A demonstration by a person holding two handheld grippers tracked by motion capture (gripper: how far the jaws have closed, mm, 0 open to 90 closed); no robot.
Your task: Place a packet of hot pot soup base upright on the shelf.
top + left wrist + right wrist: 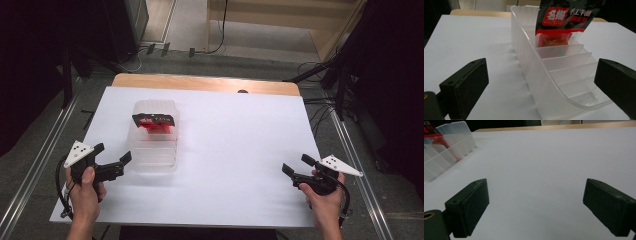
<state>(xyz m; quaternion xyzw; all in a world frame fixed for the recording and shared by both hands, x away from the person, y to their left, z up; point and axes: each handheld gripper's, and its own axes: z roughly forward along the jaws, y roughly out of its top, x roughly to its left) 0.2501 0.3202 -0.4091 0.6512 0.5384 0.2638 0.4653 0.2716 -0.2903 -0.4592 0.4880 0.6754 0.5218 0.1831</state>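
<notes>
The white table (225,165) is covered edge to edge, which leaves a plain, even ground for the work, with a strip of wood showing along its far side. On its left half stands the clear plastic organizer (154,137), long side running away from the person, its cross dividers forming a row of narrow slots; that layout seems meant to keep flat packets upright. One red and black snack packet (155,121) stands in a slot toward the far end, leaning slightly on a divider, its top sticking above the rim. The left gripper (114,156) sits just beside the organizer's near corner with its jaws spread wide and nothing between them; in the left gripper view the near end wall lies between the jaws, likely lined up to steady or shift the box. The right gripper (295,165) rests well apart over bare table, jaws likewise spread and empty, apparently waiting. The packet's lower part is blurred behind frosted plastic, and its small print is illegible.
</notes>
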